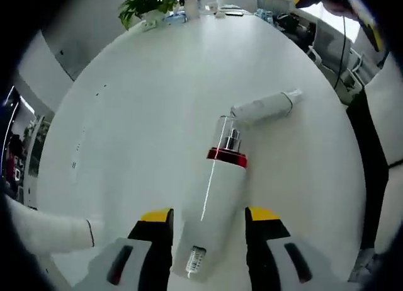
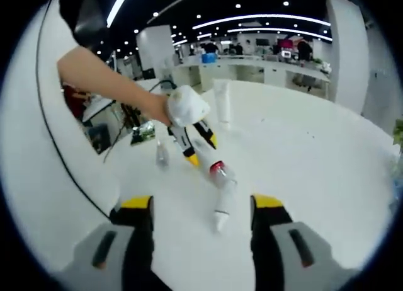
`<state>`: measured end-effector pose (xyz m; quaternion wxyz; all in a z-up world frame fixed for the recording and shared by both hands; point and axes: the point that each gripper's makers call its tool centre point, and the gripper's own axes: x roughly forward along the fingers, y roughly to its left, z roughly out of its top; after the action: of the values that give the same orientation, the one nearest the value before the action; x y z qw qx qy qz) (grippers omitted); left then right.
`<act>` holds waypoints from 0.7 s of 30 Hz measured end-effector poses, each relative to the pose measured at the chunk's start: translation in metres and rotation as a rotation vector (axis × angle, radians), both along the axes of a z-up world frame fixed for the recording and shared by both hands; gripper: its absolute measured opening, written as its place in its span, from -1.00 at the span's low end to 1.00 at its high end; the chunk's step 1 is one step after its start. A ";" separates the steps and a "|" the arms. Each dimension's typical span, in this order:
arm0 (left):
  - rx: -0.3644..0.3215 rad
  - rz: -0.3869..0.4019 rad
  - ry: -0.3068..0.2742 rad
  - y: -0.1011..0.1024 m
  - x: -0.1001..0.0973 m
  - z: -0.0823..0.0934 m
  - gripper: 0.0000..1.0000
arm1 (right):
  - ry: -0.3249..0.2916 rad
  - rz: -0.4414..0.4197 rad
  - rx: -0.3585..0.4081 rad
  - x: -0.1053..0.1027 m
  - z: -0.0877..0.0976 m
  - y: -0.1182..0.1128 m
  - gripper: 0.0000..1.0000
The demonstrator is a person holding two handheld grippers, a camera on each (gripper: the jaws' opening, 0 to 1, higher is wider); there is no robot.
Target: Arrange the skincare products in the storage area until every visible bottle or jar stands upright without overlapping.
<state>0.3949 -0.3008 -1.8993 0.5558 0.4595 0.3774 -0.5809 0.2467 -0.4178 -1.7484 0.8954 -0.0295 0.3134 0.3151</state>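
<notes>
Lying between parted left gripper (image 1: 208, 225) jaws, red-collared white bottle (image 1: 211, 215), white tube (image 1: 264, 106) just beyond, right gripper (image 2: 201, 209) released

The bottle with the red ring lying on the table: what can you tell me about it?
The bottle is white and glossy, likely plastic, with a red collar, a silver pump and a clear cap. It lies on its side on the white table, between the open jaws of the left gripper. Its cap end reaches a white tube, also lying down.

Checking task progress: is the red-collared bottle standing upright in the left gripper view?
No, the red-collared bottle lies flat on the white table, between the open jaws of the left hand-held gripper.
</notes>
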 end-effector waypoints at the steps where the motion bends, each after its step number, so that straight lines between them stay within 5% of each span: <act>1: 0.016 -0.019 0.001 0.000 -0.001 -0.002 -0.12 | 0.007 -0.002 -0.006 0.000 -0.002 -0.001 0.20; 8: 0.075 -0.106 0.003 -0.009 -0.005 -0.006 -0.27 | 0.097 -0.060 -0.073 0.000 -0.024 -0.025 0.21; 14: 0.137 -0.170 0.001 -0.005 -0.011 -0.006 -0.39 | 0.108 -0.054 -0.092 -0.004 -0.029 -0.030 0.20; 21: 0.088 -0.067 0.037 -0.003 -0.009 -0.006 -0.46 | 0.107 -0.055 -0.091 -0.005 -0.030 -0.031 0.19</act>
<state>0.3857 -0.3039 -1.9052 0.5083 0.4853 0.3973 -0.5902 0.2420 -0.4490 -1.7787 0.8833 -0.0444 0.3756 0.2770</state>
